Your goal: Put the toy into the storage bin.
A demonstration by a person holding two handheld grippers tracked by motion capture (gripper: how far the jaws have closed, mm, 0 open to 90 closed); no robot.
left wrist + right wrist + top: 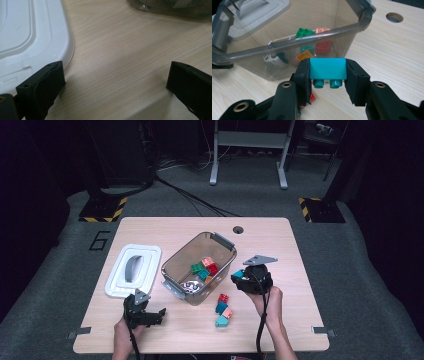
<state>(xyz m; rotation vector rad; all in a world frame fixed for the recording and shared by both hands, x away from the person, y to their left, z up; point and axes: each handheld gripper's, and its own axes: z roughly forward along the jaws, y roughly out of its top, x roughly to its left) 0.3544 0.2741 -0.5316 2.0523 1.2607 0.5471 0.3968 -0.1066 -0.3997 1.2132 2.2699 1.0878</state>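
A clear grey plastic bin (176, 261) stands mid-table holding several coloured bricks (205, 268). My right gripper (239, 276) hovers just right of the bin, shut on a turquoise brick (328, 68) with its studs facing the camera; the bin wall (294, 42) rises right in front of it. A few loose bricks (223, 310) lie on the table below that gripper. My left gripper (159, 314) rests low near the front left, open with bare wood between its jaws (117, 85). The white lid (27, 40) lies by its left jaw.
The white lid with a grey handle (134, 269) lies left of the bin. A round cable hole (238, 229) sits near the table's far edge. Bare tabletop (295, 310) stretches along the right side and front. Table legs and cables occupy the floor beyond.
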